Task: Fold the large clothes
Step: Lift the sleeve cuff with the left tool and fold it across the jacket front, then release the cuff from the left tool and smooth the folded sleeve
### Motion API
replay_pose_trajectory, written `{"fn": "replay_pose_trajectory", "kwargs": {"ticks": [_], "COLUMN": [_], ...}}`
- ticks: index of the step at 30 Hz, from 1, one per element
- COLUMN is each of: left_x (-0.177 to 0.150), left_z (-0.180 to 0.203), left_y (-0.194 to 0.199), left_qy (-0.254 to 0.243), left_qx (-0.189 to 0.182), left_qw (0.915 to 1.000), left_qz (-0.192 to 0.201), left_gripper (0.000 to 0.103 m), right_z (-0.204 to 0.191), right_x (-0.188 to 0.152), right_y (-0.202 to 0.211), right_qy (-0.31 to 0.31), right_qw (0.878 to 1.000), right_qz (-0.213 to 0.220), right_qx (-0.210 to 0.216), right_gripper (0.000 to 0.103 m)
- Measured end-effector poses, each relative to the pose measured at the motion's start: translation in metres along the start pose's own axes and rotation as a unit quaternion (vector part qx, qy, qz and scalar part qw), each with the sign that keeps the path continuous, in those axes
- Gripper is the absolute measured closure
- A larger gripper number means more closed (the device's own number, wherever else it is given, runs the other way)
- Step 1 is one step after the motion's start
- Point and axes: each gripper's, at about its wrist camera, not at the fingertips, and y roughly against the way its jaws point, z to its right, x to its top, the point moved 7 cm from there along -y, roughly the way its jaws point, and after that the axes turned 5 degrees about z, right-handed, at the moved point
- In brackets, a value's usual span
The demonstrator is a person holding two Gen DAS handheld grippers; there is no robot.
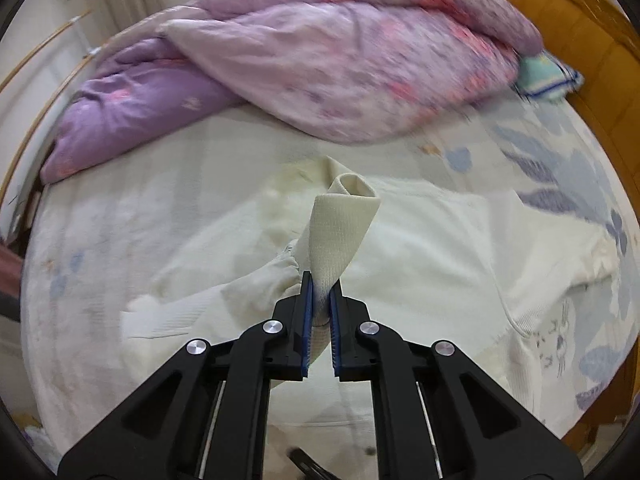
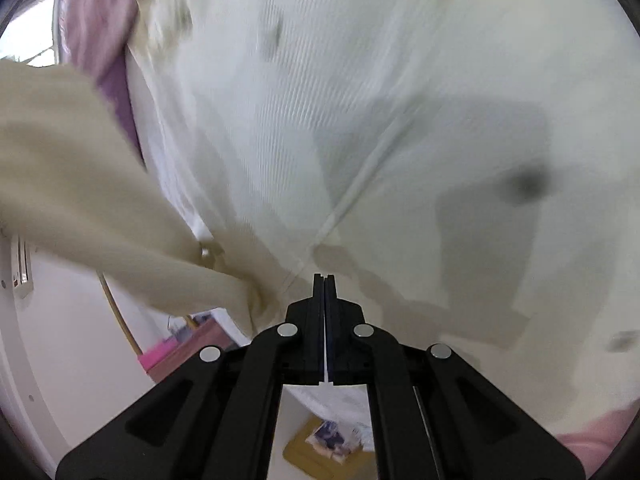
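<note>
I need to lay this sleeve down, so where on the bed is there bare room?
Bare sheet lies left of the cream garment, below the purple quilt. A narrower strip runs right, toward the wooden bed frame. The far end is crowded with quilt and pillow.

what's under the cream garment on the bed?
White bedsheet with blue floral print shows around the cream ribbed-knit garment. Directly beneath is covered. Left hand-held gripper pinches its cuff.

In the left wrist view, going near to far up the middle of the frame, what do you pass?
Left tool shut on the ribbed cream cuff → cream garment spread flat → pale printed bedsheet → pink-and-purple floral duvet, bunched at the far side of the bed.
</note>
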Motion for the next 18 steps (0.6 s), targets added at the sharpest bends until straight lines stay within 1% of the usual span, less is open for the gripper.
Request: {"fn": "replay_pose_trajectory", "kwargs": {"ticks": [3,5,7,9,10,11,12,13,14,15,16,17,18], "left_x": [-0.015,-0.023,-0.033,-0.039,-0.045,-0.053,-0.059,-0.064,-0.068,-0.068,-0.069,-0.072,-0.076], "left_z": [0.039,0.059,0.080,0.097,0.107,0.115,0.118,0.119,0.113,0.104,0.092,0.075,0.063], "left_y": [-0.030,-0.048,-0.067,-0.081,-0.089,-0.095,-0.095,-0.092,-0.083,-0.071,-0.061,-0.051,-0.046], "left_qy": [-0.025,-0.036,-0.035,-0.040,-0.049,-0.062,-0.070,-0.074,-0.070,-0.065,-0.059,-0.051,-0.041], "left_qx": [-0.011,-0.016,-0.029,-0.038,-0.047,-0.057,-0.066,-0.078,-0.090,-0.095,-0.096,-0.092,-0.089], "left_qw": [0.9994,0.9987,0.9976,0.9964,0.9946,0.9912,0.9882,0.9854,0.9850,0.9867,0.9883,0.9894,0.9897], "left_qz": [-0.020,-0.031,-0.052,-0.065,-0.079,-0.102,-0.119,-0.132,-0.129,-0.115,-0.103,-0.100,-0.104], "left_gripper": [0.095,0.095,0.095,0.095,0.093,0.084,0.070,0.060,0.042,0.031,0.026,0.020,0.019], "right_z": [0.025,0.049,0.072,0.086,0.090,0.093,0.091,0.092,0.088,0.081,0.079,0.073,0.062], "right_x": [0.014,0.026,0.038,0.051,0.057,0.064,0.068,0.077,0.085,0.091,0.096,0.103,0.112], "right_y": [0.050,0.087,0.123,0.156,0.163,0.174,0.178,0.192,0.202,0.205,0.207,0.207,0.206], "right_qy": [-0.002,-0.022,-0.043,-0.048,-0.048,-0.049,-0.049,-0.048,-0.043,-0.040,-0.037,-0.032,-0.014], "right_qw": [0.999,0.997,0.992,0.984,0.982,0.979,0.977,0.974,0.972,0.971,0.969,0.967,0.965], "right_qz": [0.029,0.063,0.102,0.145,0.156,0.165,0.173,0.187,0.195,0.195,0.187,0.183,0.193], "right_qx": [-0.032,-0.042,-0.062,-0.086,-0.094,-0.105,-0.112,-0.118,-0.123,-0.132,-0.157,-0.177,-0.177], "right_gripper": [0.103,0.103,0.103,0.103,0.102,0.102,0.102,0.100,0.094,0.074,0.056,0.023,0.018]}}
